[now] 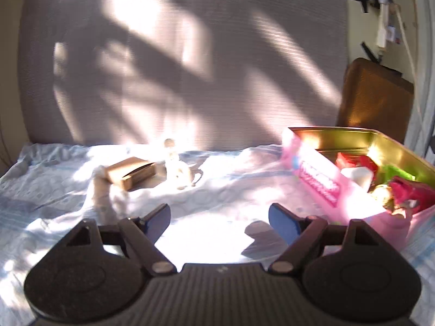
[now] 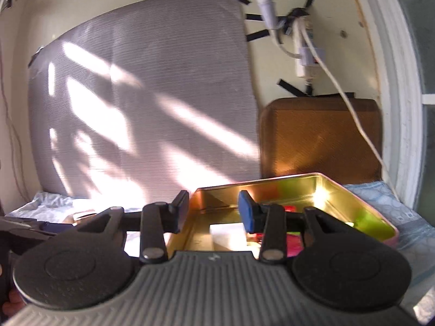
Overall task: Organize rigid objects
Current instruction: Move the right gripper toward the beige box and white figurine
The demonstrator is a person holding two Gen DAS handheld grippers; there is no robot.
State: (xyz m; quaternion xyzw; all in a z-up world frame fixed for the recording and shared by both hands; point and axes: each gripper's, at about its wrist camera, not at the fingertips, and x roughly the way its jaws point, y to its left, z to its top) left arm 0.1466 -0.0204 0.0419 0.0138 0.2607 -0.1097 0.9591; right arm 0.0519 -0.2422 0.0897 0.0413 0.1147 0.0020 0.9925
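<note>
A pink tin with a gold inside (image 1: pixel 320 174) sits at the right on the pale blue cloth (image 1: pixel 54 168); it holds red, green, white and magenta items. A small brown box (image 1: pixel 130 172) and a white figurine (image 1: pixel 176 168) lie at the far middle, a white roll-like object (image 1: pixel 102 193) nearer left. My left gripper (image 1: pixel 218 221) is open and empty above the cloth, left of the tin. My right gripper (image 2: pixel 213 212) is open and empty, held over the tin's (image 2: pixel 361 203) near left corner, above a white block (image 2: pixel 227 235).
A grey ribbed panel (image 1: pixel 176 68) stands against the wall behind the surface. A brown board (image 2: pixel 320 135) leans at the back right. White cables and a power strip (image 2: pixel 305 54) hang on the wall. A window frame (image 2: pixel 407 108) runs along the right.
</note>
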